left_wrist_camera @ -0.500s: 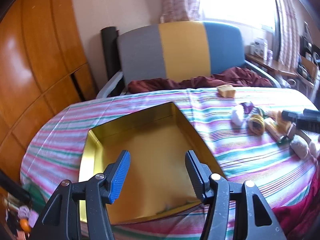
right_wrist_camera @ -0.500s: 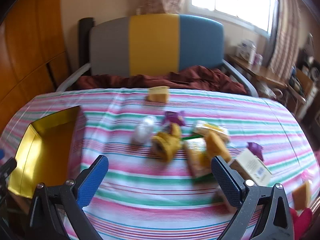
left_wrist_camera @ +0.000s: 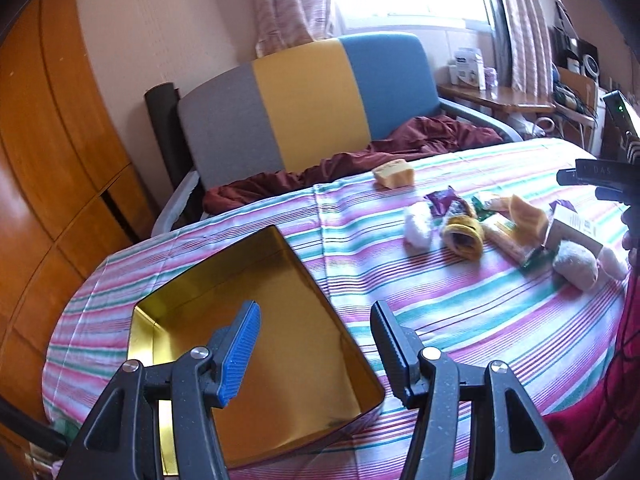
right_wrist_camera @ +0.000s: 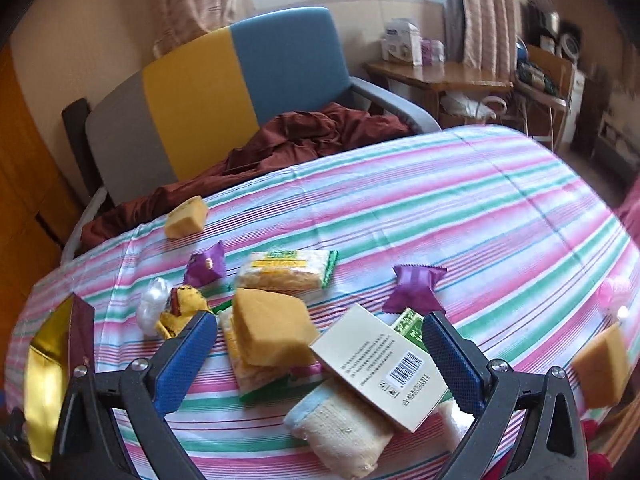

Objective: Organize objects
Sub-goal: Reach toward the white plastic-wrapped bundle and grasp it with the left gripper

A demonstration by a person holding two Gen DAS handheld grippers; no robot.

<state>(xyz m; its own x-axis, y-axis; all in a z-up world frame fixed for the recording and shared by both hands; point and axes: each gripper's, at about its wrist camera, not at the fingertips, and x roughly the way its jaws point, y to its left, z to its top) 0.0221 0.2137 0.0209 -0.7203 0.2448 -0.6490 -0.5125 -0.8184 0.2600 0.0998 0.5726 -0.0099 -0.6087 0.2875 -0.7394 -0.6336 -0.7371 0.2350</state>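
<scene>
- The left claw [left_wrist_camera: 316,344] stands wide and holds nothing, poised above the gold tin [left_wrist_camera: 276,280]; the tin's near edge is hidden behind the claw's black frame.
- The right claw [right_wrist_camera: 318,356] is also spread wide and empty, over the pile of snacks beside the tin; its lower frame is cut off by the picture edge.
- Between the right claw's fingers lie an orange sponge block [right_wrist_camera: 272,332] and a cream box with a barcode [right_wrist_camera: 380,368]; the box covers part of a pale rolled cloth [right_wrist_camera: 340,428] and a green packet whose print is too small to read.
- Farther from the tin than the box sit a purple wrapper [right_wrist_camera: 414,288] and a noodle packet [right_wrist_camera: 288,272].
- A clear, crumpled wrapper [right_wrist_camera: 152,308] and a yellow packet [right_wrist_camera: 184,308] lie on the tin's side of the pile; the yellow one is partly behind the right claw's finger.
- A second sponge [right_wrist_camera: 188,218] lies apart, beyond the pile from the tin, near the far rim of the table [right_wrist_camera: 480,208].
- A third orange block [right_wrist_camera: 600,368] at the right-wrist view's edge is blurred.
- Beyond the table stands a grey, yellow and blue chair [left_wrist_camera: 312,100], its seat buried under maroon cloth [left_wrist_camera: 400,148].
</scene>
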